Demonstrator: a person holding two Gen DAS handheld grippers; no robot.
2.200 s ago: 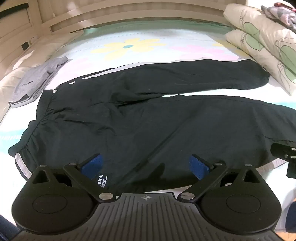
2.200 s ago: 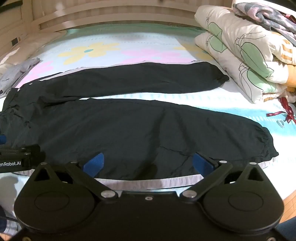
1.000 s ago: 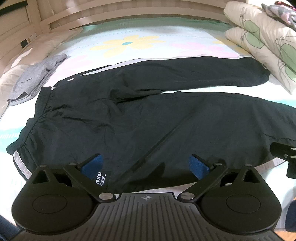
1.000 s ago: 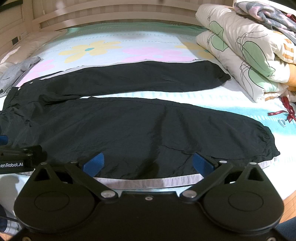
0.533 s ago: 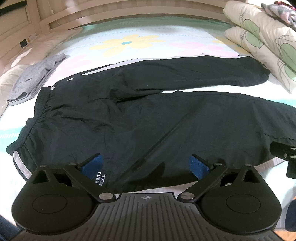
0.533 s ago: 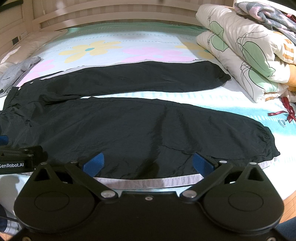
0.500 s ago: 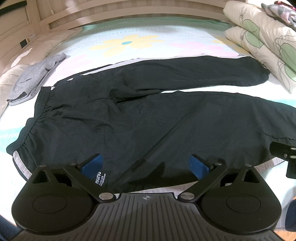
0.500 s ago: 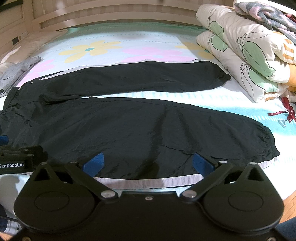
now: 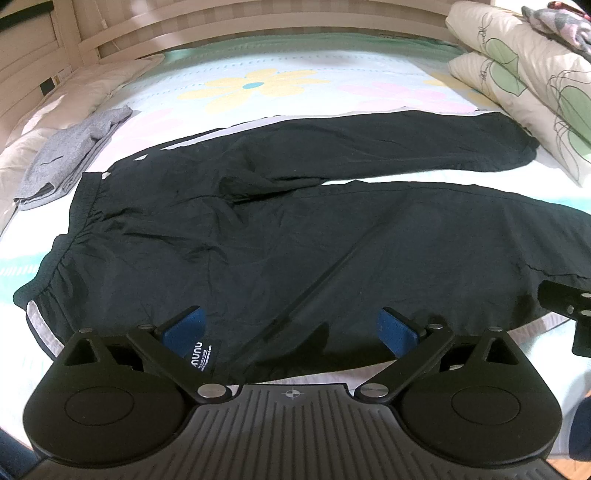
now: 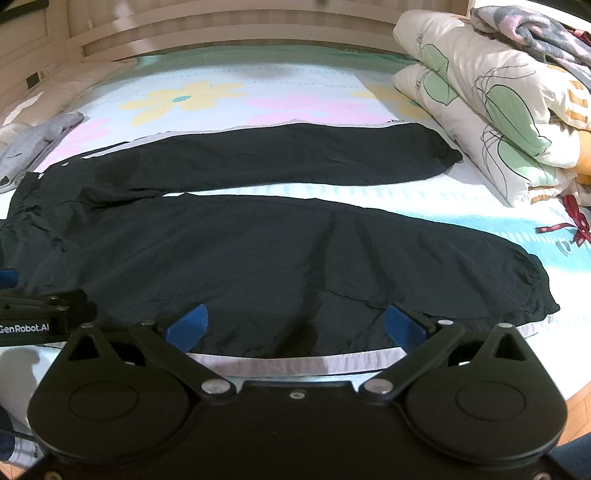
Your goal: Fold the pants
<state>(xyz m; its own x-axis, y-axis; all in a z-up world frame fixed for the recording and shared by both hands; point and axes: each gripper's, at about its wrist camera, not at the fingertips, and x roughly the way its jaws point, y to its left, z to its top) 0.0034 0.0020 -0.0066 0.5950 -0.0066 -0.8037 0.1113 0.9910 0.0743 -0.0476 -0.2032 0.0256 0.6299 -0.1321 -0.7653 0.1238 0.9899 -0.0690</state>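
Note:
Black pants [image 9: 295,229] lie spread flat on the bed, waistband at the left, both legs running to the right with a strip of sheet between them. A white stripe [image 10: 295,363] runs along the near leg's front edge. My left gripper [image 9: 291,328] is open and empty, low over the near thigh area. My right gripper [image 10: 295,328] is open and empty over the near leg's front edge, short of the cuff [image 10: 532,291]. Each gripper shows at the edge of the other's view.
The bed has a flowered sheet [image 9: 258,85]. A folded grey garment [image 9: 70,151] lies left of the waistband. Stacked floral quilts [image 10: 491,103] sit at the right. A red ribbon [image 10: 576,225] lies near the right edge. A wooden headboard [image 9: 258,26] is behind.
Both grippers have drawn back and up a little from the pants over the last two seconds. In the last half second nothing has visibly moved.

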